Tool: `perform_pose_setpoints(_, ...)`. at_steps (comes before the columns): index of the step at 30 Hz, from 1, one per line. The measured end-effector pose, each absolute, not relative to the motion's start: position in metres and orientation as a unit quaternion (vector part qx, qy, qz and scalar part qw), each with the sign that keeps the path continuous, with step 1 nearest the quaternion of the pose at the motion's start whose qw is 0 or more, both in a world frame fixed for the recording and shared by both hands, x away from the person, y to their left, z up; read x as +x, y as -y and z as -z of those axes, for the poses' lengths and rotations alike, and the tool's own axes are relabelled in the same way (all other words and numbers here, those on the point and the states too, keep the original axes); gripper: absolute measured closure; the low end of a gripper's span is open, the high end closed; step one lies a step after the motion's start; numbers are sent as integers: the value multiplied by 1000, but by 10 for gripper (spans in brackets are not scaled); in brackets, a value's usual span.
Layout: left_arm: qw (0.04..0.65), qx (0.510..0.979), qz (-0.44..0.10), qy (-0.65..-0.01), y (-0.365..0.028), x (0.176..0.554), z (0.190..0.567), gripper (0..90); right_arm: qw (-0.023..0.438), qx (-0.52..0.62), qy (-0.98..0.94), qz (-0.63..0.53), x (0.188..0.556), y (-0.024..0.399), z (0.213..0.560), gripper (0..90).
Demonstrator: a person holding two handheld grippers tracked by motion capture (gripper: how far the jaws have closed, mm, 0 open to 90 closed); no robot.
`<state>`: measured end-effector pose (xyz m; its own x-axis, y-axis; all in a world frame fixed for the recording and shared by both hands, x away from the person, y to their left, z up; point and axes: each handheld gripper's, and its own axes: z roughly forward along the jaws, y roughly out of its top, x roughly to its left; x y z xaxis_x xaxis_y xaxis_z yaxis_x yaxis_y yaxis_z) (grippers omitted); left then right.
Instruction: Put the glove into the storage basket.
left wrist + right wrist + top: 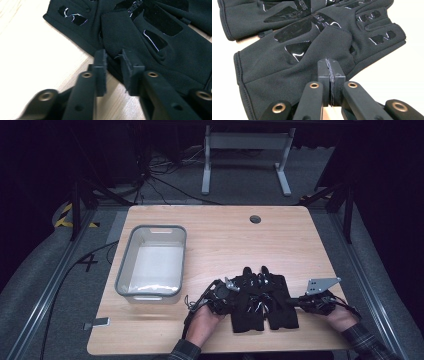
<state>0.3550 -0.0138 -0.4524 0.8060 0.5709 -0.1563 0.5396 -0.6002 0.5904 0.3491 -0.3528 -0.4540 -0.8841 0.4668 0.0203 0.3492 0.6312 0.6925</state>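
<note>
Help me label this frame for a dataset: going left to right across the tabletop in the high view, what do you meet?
Grey plastic bin → left gripper → pair of black gloves → right gripper, at the gloves' right edge.

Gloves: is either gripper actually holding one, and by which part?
Right gripper is shut at one glove's side edge; pinched fabric can't be confirmed. Left gripper is open at the other glove's edge, holding nothing.
</note>
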Motion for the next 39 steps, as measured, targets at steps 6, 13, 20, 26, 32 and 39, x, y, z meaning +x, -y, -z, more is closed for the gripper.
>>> perform_pose_setpoints(6, 330, 888, -13, -320, 12, 357, 450, 876, 77, 225, -900, -364, 350, 352, 454, 900)
perform_pose_setpoints(13, 341, 882, -1, -324, 11, 358, 446, 900, 75, 224, -901, -365, 350, 352, 455, 900)
perform_pose_setpoints(20, 362, 872, -20, -329, 11, 361, 443, 715, 75, 224, -901, -364, 350, 352, 455, 900)
perform_pose_setpoints(26, 338, 883, -33, -324, 21, 364, 451, 585, 76, 224, -900, -365, 350, 352, 455, 900)
perform_pose_setpoints(32, 319, 891, -54, -319, 25, 363, 451, 789, 77, 224, -900, -365, 350, 352, 455, 900)
perform_pose_setpoints(39, 332, 887, -46, -318, 25, 362, 444, 841, 76, 223, -901, -365, 350, 351, 455, 900)
